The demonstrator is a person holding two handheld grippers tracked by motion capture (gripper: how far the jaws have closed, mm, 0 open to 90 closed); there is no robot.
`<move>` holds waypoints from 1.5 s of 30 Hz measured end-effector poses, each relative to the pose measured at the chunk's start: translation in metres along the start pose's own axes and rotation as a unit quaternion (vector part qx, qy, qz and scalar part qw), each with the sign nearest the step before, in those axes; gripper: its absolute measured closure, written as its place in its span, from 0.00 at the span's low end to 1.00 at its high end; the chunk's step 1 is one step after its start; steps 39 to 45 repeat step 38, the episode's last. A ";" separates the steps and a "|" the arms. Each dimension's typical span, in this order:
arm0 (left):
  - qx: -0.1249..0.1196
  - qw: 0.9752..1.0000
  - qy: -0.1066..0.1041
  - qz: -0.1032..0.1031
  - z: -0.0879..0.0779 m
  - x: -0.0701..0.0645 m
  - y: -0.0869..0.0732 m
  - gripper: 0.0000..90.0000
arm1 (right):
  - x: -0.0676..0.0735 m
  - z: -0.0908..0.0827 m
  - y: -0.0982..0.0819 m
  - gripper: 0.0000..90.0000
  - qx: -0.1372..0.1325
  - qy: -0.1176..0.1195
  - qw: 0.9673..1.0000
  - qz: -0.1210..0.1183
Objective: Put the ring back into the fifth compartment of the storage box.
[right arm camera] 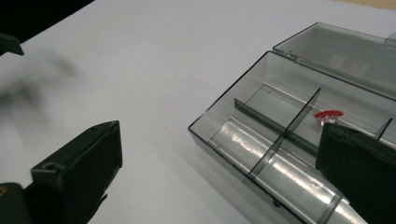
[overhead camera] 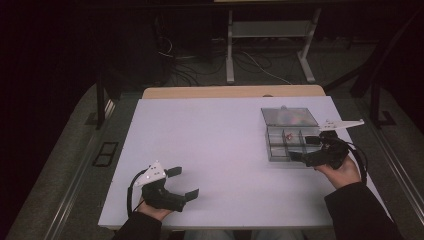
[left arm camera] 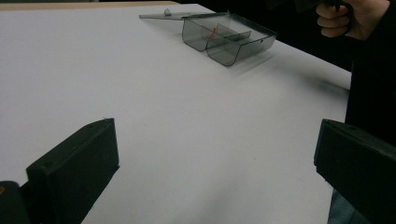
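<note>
Reaching over the clear compartment box (overhead camera: 290,135), the right claw (overhead camera: 304,148) hangs with its jaws spread wide and nothing between them, one jaw out over the bare bench to the box's left and the other above the near compartments. The box sits at the far right of the bench, lid (overhead camera: 289,116) folded flat behind it. A small red piece (right arm camera: 328,115) lies in one of the middle compartments, just past a divider. Going for it well probably means lowering the jaws straight down inside that one cell, keeping both clear of the thin divider walls, and narrowing the opening first, since the spread looks wider than the cell. The box is light plastic and could slide or tip if a jaw catches its rim. The left claw (overhead camera: 181,182) rests near the front left edge, jaws also apart and empty; it could steady the box if needed.

The bench (overhead camera: 210,150) is a plain white board, matte and uncluttered apart from the box. Beyond it the room is dark, with table legs and loose cables on the floor.
</note>
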State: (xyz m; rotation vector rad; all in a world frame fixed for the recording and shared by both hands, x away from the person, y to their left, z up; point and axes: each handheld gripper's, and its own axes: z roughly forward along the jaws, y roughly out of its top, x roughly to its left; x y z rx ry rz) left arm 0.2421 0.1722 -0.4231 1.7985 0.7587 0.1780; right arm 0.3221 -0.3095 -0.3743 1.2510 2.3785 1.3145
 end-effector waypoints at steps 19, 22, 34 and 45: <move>0.001 1.000 0.001 0.001 0.000 0.000 0.000 0.00 | 0.026 -0.003 -0.039 0.00 -0.008 0.021 0.999 -0.028; 0.002 1.000 0.001 0.001 0.000 0.000 0.000 0.00 | 0.029 -0.001 -0.048 0.00 -0.008 0.023 0.999 -0.034; 0.003 1.000 0.000 -0.001 0.001 0.000 0.000 0.00 | 0.039 0.005 -0.074 0.00 -0.008 0.033 0.998 -0.044; 0.004 1.000 -0.001 -0.001 0.002 0.000 0.000 0.00 | 0.040 0.007 -0.078 0.00 -0.008 0.033 0.998 -0.047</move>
